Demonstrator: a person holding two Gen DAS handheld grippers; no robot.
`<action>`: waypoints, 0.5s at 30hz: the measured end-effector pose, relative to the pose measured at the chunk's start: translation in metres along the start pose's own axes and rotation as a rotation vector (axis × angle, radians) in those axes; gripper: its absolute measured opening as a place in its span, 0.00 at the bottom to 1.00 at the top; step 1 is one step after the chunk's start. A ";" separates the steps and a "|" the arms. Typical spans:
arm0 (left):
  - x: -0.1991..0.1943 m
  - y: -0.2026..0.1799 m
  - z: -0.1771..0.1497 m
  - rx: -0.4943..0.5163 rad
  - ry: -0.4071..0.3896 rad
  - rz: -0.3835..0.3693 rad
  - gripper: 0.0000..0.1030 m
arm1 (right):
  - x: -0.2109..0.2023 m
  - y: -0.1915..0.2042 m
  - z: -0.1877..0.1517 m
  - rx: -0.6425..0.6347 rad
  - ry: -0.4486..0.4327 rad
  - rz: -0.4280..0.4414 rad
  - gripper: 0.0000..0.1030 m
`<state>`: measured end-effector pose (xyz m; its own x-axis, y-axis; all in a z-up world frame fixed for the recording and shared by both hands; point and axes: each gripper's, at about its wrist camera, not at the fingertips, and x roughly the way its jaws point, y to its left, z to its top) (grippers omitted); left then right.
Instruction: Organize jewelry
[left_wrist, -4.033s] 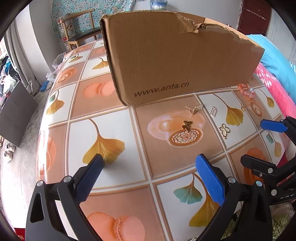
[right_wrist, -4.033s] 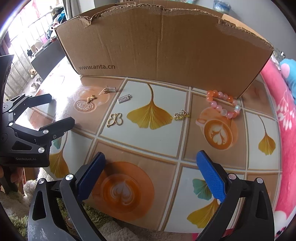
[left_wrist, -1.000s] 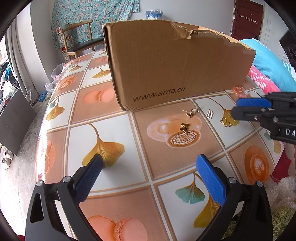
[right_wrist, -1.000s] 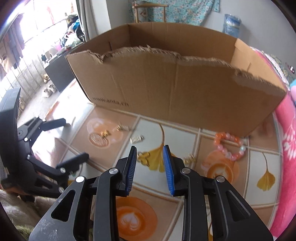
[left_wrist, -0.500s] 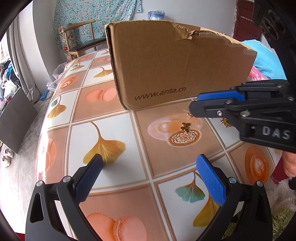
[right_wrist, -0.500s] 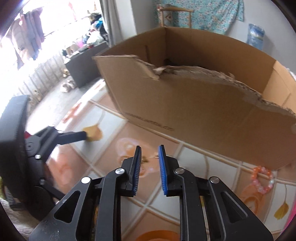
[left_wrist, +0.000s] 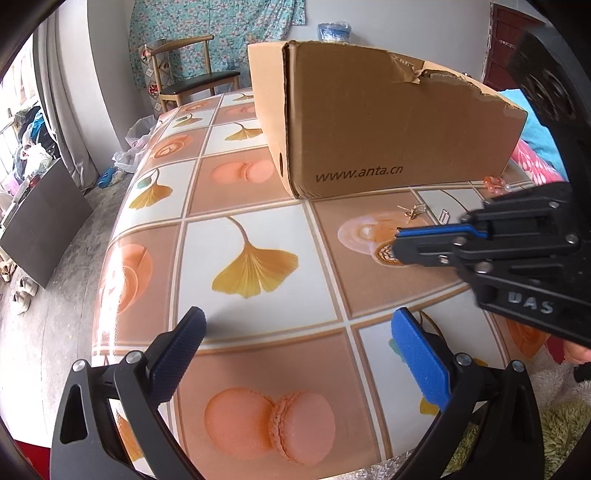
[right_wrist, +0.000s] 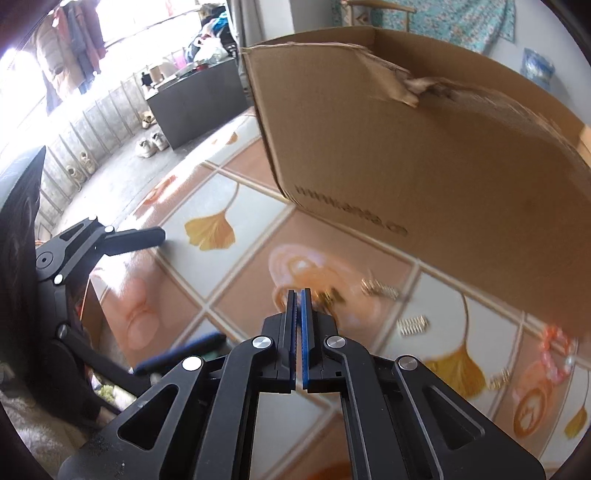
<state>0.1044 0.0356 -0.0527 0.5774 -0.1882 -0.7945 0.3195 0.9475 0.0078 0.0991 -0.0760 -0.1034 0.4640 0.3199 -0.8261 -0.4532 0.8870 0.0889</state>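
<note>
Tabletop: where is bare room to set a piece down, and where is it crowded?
Free: the tablecloth left of the cardboard box, around the left gripper. Crowded: the strip along the box front, with gold charms, the bead bracelet and the shut right gripper.

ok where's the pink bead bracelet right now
The pink bead bracelet lies on the table at the right side of the right wrist view, just in front of the cardboard box, right of the small gold pieces.

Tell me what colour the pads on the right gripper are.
Blue, on a black frame. The right gripper shows them best in the right wrist view.
</note>
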 end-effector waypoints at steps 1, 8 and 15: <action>0.000 0.000 0.000 -0.002 0.000 -0.003 0.96 | -0.005 -0.005 -0.006 0.018 0.009 -0.001 0.00; 0.000 0.001 0.000 -0.003 -0.004 -0.007 0.96 | -0.025 -0.010 -0.006 0.001 -0.051 -0.030 0.04; 0.000 0.001 -0.001 -0.011 0.001 0.000 0.96 | 0.012 0.007 0.006 -0.106 -0.054 -0.090 0.07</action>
<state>0.1040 0.0368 -0.0529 0.5769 -0.1877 -0.7949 0.3114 0.9503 0.0016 0.1061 -0.0641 -0.1089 0.5459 0.2604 -0.7964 -0.4839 0.8739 -0.0460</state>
